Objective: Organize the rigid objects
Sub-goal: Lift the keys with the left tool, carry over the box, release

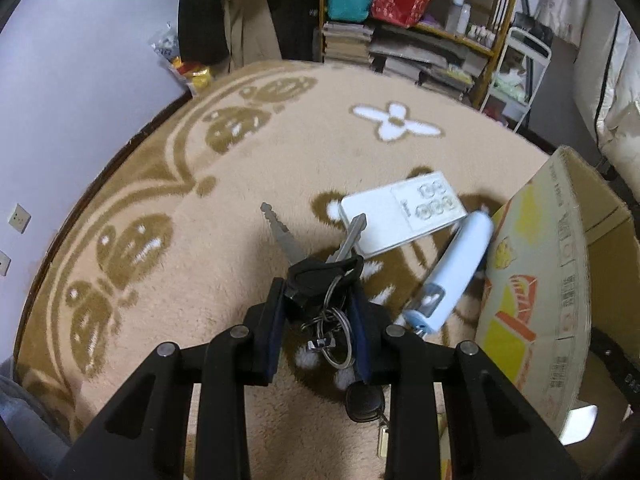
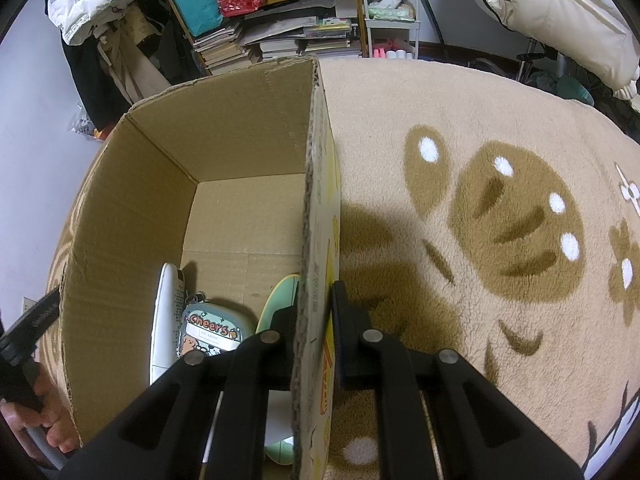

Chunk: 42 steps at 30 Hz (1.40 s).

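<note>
Presently, items as seen:
Left gripper (image 1: pixel 320 292): fingers closed around the black head of a key bunch (image 1: pixel 320 280), which is raised above the blanket; two key blades stick out forward, and rings and a black fob hang below between the fingers.
Right gripper (image 2: pixel 314 312): fingers pinched on the near right wall of the cardboard box (image 2: pixel 240 136), one finger inside, one outside.
Cardboard box: open-topped, standing on the blanket; printed yellow and orange on the outer side; to the right of the key bunch in the left wrist view.
Box contents: white flat item (image 2: pixel 164 320) leaning on the left wall; "Cheers" card holder (image 2: pixel 210 334) beside it; pale green object (image 2: pixel 280 300) against the right wall, partly hidden by the finger.
White remote (image 1: pixel 400 212): flat on the blanket, just beyond the keys.
Light blue cylinder (image 1: pixel 456 268): lying beside the remote, close to the box's outer wall.
Blanket (image 1: pixel 224 184): beige plush, brown butterfly and white flower pattern.
Hand (image 2: pixel 48 420): lower left of the right wrist view, holding a black handle.
Background: shelves (image 2: pixel 304 36) with stacked books.
</note>
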{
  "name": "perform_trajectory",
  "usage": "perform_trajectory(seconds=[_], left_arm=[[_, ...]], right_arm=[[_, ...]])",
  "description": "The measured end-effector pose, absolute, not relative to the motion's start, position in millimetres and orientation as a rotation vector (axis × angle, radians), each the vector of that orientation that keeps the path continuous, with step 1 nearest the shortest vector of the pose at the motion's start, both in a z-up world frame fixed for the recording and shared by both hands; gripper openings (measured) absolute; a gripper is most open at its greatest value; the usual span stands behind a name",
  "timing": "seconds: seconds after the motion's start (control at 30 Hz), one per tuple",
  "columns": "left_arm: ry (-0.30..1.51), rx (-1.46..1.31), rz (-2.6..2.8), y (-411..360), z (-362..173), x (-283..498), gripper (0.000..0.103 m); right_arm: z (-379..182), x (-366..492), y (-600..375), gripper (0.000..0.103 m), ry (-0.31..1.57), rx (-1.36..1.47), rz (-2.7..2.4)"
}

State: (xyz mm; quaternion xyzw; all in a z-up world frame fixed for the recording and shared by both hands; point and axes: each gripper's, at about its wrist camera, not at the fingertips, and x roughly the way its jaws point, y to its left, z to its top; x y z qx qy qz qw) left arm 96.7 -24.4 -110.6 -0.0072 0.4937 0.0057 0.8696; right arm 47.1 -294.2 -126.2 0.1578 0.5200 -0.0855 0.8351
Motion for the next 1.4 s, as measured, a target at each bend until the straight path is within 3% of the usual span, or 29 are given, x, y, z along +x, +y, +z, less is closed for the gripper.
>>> perform_trajectory(seconds=[0.93,1.4], left_arm=[[0.695,0.080,-0.045,-39,32,49,0.028],[0.639,0.087,-0.240,-89,66,16,0.028]], right_arm=[[-127,46,-297,0.011,1.101,0.343,-0.179],[-127,46,-297,0.011,1.101,0.343,-0.179]])
